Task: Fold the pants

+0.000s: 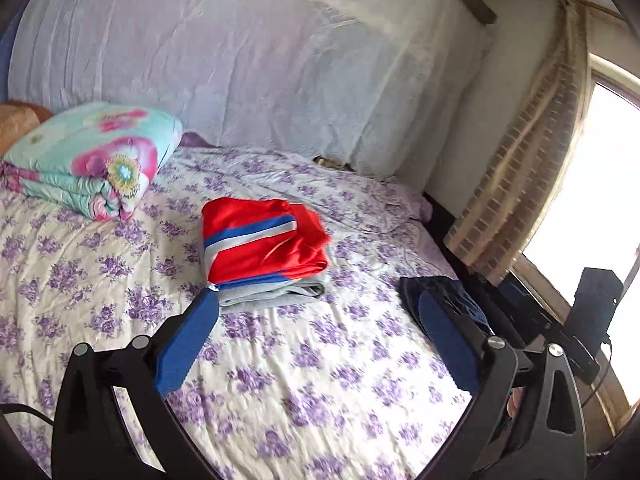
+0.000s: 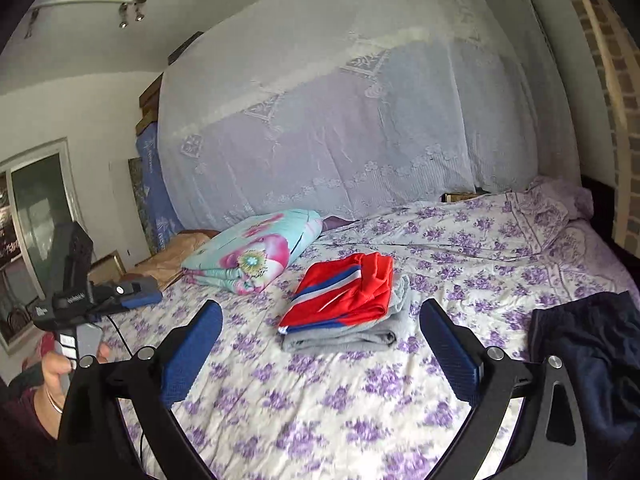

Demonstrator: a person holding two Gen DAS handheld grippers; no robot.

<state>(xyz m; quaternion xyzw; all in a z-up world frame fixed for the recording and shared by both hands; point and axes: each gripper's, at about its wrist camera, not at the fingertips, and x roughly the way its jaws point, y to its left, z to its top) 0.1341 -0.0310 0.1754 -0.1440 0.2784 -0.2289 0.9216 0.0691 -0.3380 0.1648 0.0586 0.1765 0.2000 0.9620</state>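
Folded red pants with blue and white stripes (image 1: 262, 240) lie on top of folded grey pants (image 1: 276, 294) in the middle of the bed; the stack also shows in the right wrist view (image 2: 344, 296). Dark navy pants (image 2: 592, 344) lie unfolded at the bed's right edge, also visible behind my left gripper's right finger (image 1: 444, 284). My left gripper (image 1: 316, 308) is open and empty, just in front of the stack. My right gripper (image 2: 320, 320) is open and empty, in front of the stack, left of the navy pants.
A folded floral quilt (image 1: 88, 160) lies at the back left of the bed (image 1: 280, 380). A white mosquito net (image 2: 340, 120) hangs behind. A curtain and bright window (image 1: 580, 200) are on the right. The other hand-held gripper (image 2: 76, 292) shows at left.
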